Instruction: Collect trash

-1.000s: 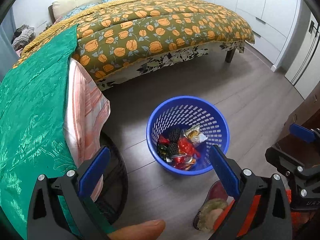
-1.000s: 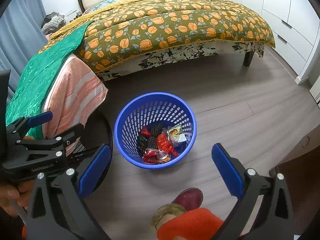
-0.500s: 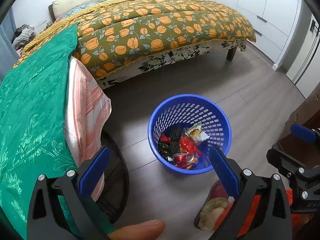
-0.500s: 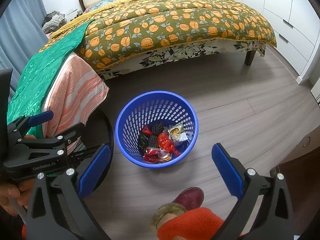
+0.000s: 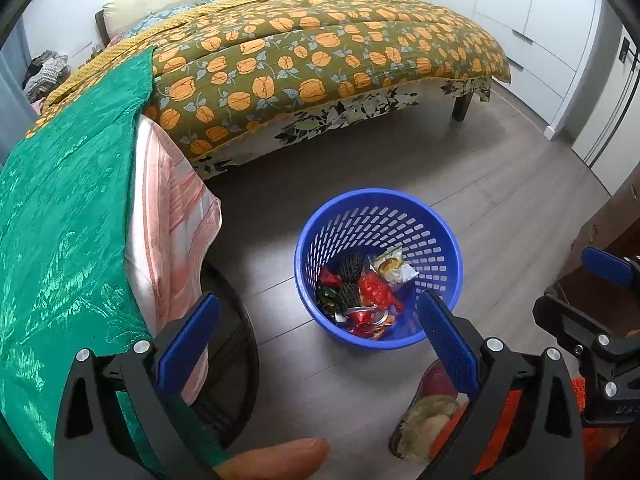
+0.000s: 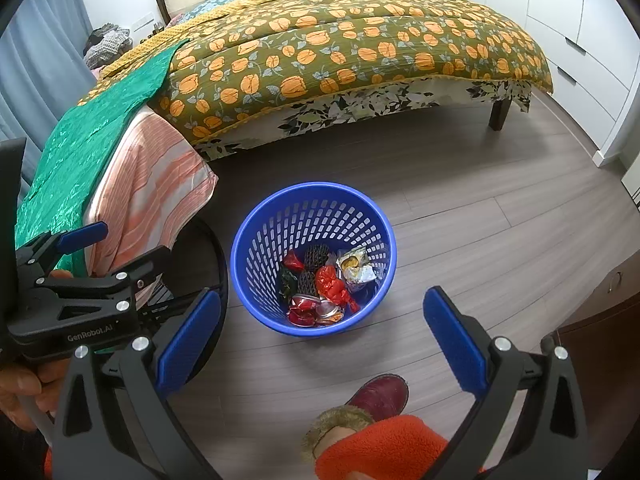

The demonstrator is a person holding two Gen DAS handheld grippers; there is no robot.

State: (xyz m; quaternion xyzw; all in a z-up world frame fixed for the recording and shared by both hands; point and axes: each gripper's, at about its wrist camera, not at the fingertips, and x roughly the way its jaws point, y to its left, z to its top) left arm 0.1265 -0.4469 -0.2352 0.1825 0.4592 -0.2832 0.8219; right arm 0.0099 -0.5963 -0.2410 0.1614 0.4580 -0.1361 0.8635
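A blue perforated plastic basket (image 5: 332, 228) (image 6: 272, 224) stands on the wooden floor, holding several crumpled wrappers (image 5: 372, 292) (image 6: 332, 284), red, black, green and silver. My left gripper (image 5: 316, 332) hovers above the basket's near left side, wide open, nothing between its blue pads. My right gripper (image 6: 320, 330) hangs above the basket's near rim, also wide open and holding nothing. In the right wrist view the left gripper (image 6: 100, 248) shows at the left edge; in the left wrist view the right gripper (image 5: 600, 288) shows at the right edge.
A bed (image 5: 320, 60) with an orange-flowered cover fills the back. Green cloth (image 5: 60, 220) and a striped pink sheet (image 5: 168, 216) drape over its near left corner. A dark round object (image 5: 240, 360) lies by the bed. A person's maroon slipper (image 6: 380, 396) and orange trouser leg (image 6: 384, 448) are below. White wardrobes (image 6: 592, 20) stand right.
Both views have drifted slightly, so the basket sits a little further right in each frame. Both grippers stay open and the basket's contents look the same.
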